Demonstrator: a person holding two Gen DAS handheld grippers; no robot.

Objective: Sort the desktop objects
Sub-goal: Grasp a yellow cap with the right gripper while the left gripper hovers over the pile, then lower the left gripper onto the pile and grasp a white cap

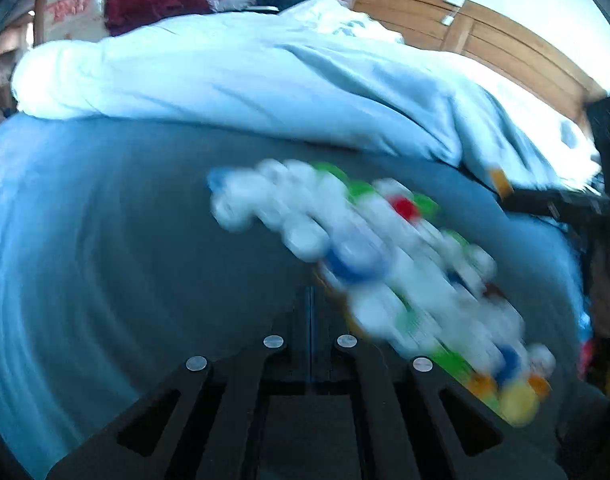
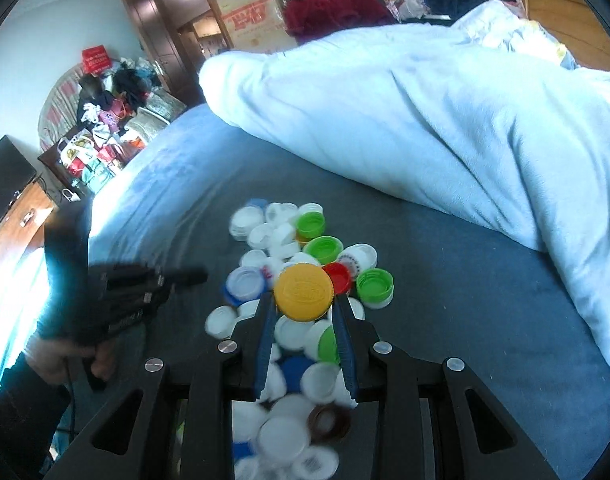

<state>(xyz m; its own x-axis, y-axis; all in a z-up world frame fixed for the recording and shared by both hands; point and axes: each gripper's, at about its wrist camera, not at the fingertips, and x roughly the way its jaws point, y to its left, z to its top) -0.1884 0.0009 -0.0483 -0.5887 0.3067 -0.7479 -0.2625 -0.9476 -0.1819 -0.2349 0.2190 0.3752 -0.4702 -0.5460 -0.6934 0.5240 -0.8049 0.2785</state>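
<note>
Between the right claw's (image 2: 305, 300) fingertips sits a yellow cap (image 2: 304, 293) — pinched, raised above the cap pile (image 2: 289, 248) on the bed (image 2: 445, 280); left claw (image 1: 311, 300) pressed together, empty — pile just right of it.

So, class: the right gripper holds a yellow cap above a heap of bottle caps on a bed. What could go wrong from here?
1. The right gripper pinches the yellow cap only at its rim, near the fingertips; a jolt might drop it into the cap pile.
2. The left gripper is shut and empty beside the pile; a sweep could scatter caps across the soft bed sheet.
</note>
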